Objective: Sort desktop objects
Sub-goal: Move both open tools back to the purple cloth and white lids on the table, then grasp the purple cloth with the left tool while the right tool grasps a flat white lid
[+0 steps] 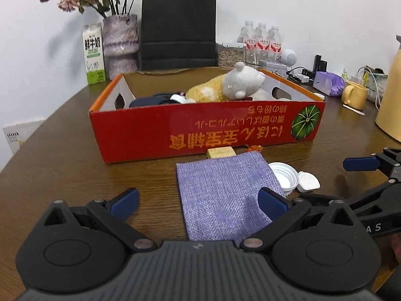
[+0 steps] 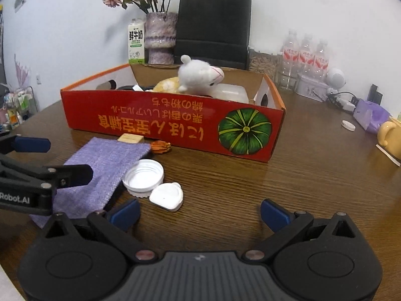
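Your left claw (image 1: 199, 202) hangs low over the desk (image 1: 75, 175) with its jaws spread wide and nothing between them; your right claw (image 2: 199, 213) is likewise wide apart and empty. The relation that matters is this: the purple pouch (image 1: 223, 195) lies flat right under and ahead of the left claw, its near end between the two blue pads (image 1: 125, 202), its long axis running away from you toward the red box (image 1: 200, 128) and leaning slightly right. So the left claw looks the nearer one for it, and closing along the pouch's short width should suit. From the right claw, the white cap (image 2: 143, 176) and the small white lidded case (image 2: 166, 197) touching it sit just ahead and left of the left pad, with the pouch further left. Beyond the pouch's far end, against the box wall, rest a wooden block (image 2: 130, 138) and an orange trinket (image 2: 160, 147). The box already holds a plush toy (image 1: 235, 82).
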`<state>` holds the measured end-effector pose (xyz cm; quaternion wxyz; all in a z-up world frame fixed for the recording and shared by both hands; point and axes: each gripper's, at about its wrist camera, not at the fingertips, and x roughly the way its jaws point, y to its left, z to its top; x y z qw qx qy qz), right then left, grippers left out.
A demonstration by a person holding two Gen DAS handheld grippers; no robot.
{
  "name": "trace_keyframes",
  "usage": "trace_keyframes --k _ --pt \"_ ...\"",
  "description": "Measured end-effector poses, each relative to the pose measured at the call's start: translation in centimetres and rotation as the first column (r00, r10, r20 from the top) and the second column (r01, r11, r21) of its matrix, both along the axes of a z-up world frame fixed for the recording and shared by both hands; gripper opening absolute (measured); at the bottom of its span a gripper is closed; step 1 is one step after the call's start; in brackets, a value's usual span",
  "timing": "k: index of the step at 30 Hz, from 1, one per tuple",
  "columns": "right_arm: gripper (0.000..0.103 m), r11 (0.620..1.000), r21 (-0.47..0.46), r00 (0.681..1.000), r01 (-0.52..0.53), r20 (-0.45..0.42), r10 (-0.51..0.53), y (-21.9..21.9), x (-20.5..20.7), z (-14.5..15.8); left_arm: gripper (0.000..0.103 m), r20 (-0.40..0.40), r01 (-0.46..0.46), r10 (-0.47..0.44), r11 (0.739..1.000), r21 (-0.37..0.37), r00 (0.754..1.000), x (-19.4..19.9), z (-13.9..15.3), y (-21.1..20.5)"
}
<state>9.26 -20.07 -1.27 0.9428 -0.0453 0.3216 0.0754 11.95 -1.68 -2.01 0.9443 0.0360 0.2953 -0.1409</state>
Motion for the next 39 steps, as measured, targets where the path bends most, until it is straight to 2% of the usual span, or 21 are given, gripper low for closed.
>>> trace_keyframes --k 3,5,10,12,13,15,18,20,25,28,34,37,39 --pt "0.103 1.000 0.016 1.000 0.007 -0.009 -0.007 -0.3 0.1 0.0 0.102 -0.035 0.006 -0.007 1.000 -0.020 0.999 0.3 -0.4 0.1" --pt "0.103 0.999 0.030 1.000 0.013 -0.016 -0.012 -0.5 0.1 0.0 0.097 -0.053 0.004 -0.006 1.000 -0.024 0.999 0.5 -0.8 0.1" --pt "0.103 0.999 0.035 1.000 0.011 -0.019 -0.010 -0.5 0.2 0.0 0.071 -0.020 0.010 -0.010 1.000 0.014 1.000 0.0 -0.8 -0.3" --pt "0.103 0.999 0.037 1.000 0.011 -0.020 -0.010 -0.5 0.2 0.0 0.052 -0.013 0.022 -0.022 1.000 0.013 1.000 -0.3 -0.6 -0.4" --pt "0.103 0.999 0.039 1.000 0.011 -0.021 -0.010 -0.5 0.2 0.0 0.047 -0.011 0.027 -0.027 1.000 0.011 1.000 -0.5 -0.6 -0.6" --pt "0.103 0.999 0.041 1.000 0.011 -0.022 -0.010 -0.5 0.2 0.0 0.031 -0.002 0.040 -0.040 0.999 0.012 0.999 -0.8 -0.6 -0.8" --pt "0.103 0.999 0.041 1.000 0.009 -0.022 -0.008 -0.5 0.2 0.0 0.016 0.003 0.056 -0.056 0.998 0.010 0.998 -1.1 -0.6 -1.2" --pt "0.103 0.999 0.042 1.000 0.008 -0.022 -0.007 -0.6 0.2 0.0 0.010 0.004 0.056 -0.056 0.998 0.003 0.998 -1.3 -0.6 -1.3" --pt "0.103 0.999 0.036 1.000 0.008 -0.019 -0.008 -0.5 0.2 0.0 0.007 0.042 0.040 -0.038 0.998 -0.052 0.998 -1.8 0.6 -0.2" --pt "0.103 1.000 0.024 1.000 0.008 -0.014 -0.007 -0.3 0.3 0.0 0.007 0.078 0.032 -0.027 0.997 -0.068 0.997 -2.1 1.7 0.5" --pt "0.099 1.000 0.026 1.000 -0.007 -0.013 0.007 0.5 1.0 0.1 0.007 0.098 0.007 0.002 0.996 -0.089 0.995 -2.0 2.4 1.5" --pt "0.088 0.998 0.053 1.000 -0.026 -0.012 0.027 0.6 1.0 0.1 0.007 0.105 -0.012 0.022 0.996 -0.094 0.994 -2.0 2.5 2.1" --pt "0.076 0.997 0.059 0.999 -0.040 0.001 0.040 0.7 0.8 0.2 0.007 0.109 -0.018 0.028 0.996 -0.093 0.994 -1.9 2.5 2.4"
